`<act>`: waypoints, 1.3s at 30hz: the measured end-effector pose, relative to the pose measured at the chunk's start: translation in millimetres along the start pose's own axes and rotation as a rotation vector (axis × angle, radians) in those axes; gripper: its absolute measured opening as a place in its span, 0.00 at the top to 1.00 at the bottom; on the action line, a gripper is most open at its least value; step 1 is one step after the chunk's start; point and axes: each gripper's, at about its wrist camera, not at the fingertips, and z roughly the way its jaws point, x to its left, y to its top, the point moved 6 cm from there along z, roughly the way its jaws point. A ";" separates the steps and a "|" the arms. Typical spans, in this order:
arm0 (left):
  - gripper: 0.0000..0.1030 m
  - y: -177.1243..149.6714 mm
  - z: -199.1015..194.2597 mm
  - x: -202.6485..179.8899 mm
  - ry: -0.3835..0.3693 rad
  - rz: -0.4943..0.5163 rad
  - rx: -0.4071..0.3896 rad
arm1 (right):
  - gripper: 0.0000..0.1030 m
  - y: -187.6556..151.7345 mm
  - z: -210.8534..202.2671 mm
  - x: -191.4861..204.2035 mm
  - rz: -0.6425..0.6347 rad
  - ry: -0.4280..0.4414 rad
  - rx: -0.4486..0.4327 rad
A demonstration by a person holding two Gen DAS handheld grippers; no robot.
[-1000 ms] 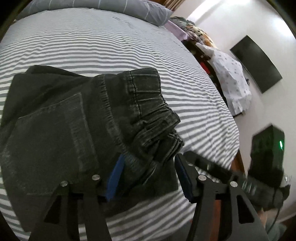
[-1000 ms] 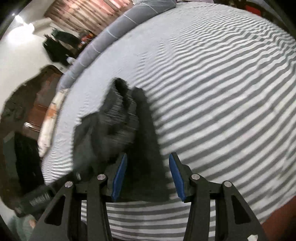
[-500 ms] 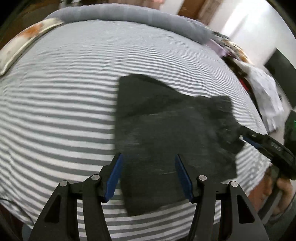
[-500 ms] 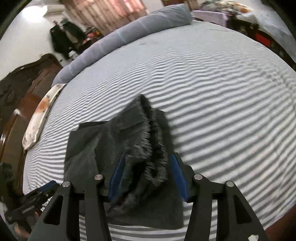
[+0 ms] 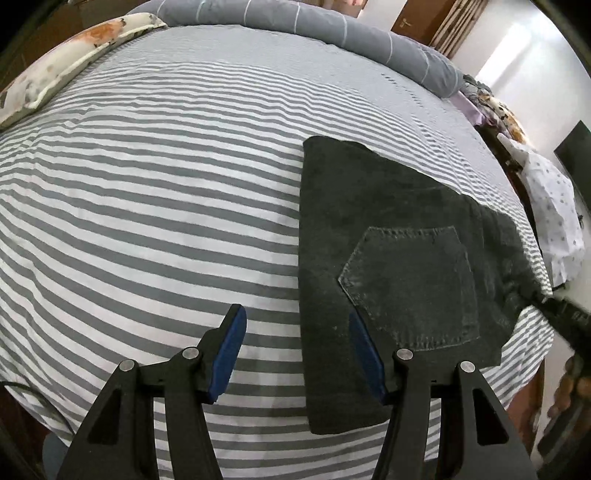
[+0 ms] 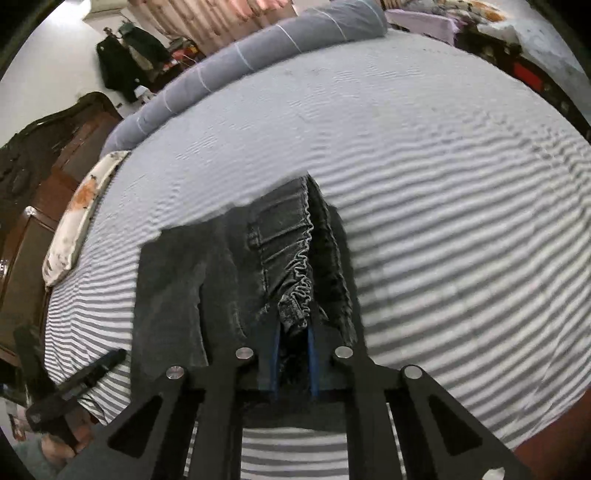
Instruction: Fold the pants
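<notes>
Folded black denim pants (image 5: 399, 266) lie on the striped bed, back pocket up, near the bed's front right edge. My left gripper (image 5: 295, 354) is open and empty, just above the pants' left edge near the front corner. In the right wrist view, my right gripper (image 6: 293, 354) is shut on the gathered elastic waistband (image 6: 299, 288) of the pants (image 6: 207, 280) at their right end. The right gripper also shows at the right edge of the left wrist view (image 5: 565, 317).
The bed has a grey and white striped sheet (image 5: 147, 206), a long grey bolster (image 5: 332, 29) at the head and a patterned pillow (image 5: 55, 70) at the far left. A wooden headboard (image 6: 44, 155) stands left. Clothes piles and a dark screen (image 5: 576, 158) stand right.
My right gripper has closed on the waistband. My left gripper has let go of the waistband and swung left to the pants' other edge, still open.
</notes>
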 end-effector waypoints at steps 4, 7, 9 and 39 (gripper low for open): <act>0.43 2.1 3.7 0.7 0.013 0.003 0.007 | 0.86 -9.5 23.6 -17.5 0.056 -0.016 0.039; 0.43 2.3 6.1 -0.1 0.009 0.002 0.017 | 0.73 -6.4 23.2 -17.8 0.087 0.013 0.043; 0.43 3.3 7.7 -1.1 -0.019 -0.018 0.027 | 0.45 -4.6 18.0 -21.1 0.075 -0.012 0.039; 0.35 18.0 51.1 -35.8 -0.075 0.083 0.017 | 0.56 12.9 76.5 -19.8 0.051 0.377 0.138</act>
